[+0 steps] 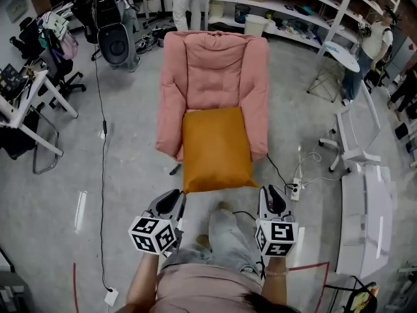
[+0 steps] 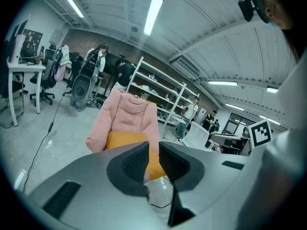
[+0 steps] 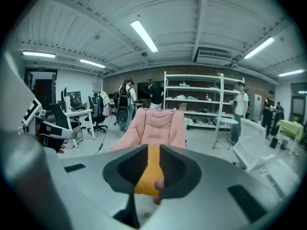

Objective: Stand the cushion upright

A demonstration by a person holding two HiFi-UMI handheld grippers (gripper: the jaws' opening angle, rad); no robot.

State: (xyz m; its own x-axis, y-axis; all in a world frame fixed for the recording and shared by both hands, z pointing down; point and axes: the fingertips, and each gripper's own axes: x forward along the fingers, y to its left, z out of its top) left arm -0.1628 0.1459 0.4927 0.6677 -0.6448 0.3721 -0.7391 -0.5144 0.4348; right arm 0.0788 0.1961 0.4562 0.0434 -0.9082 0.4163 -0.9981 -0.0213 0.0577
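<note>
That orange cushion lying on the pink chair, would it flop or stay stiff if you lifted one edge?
Probably floppy: the orange cushion looks plump, with soft rounded edges. Likely light for its size, being padded fabric. Stood upright, it may slump unless leaned on the backrest of the pink armchair.

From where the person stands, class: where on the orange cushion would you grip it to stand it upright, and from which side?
Probably the two near corners of the orange cushion, coming from the chair's open front. It lies flat on the seat of the pink armchair, its front edge sticking out toward the person, while the chair's arms wall in both sides.
</note>
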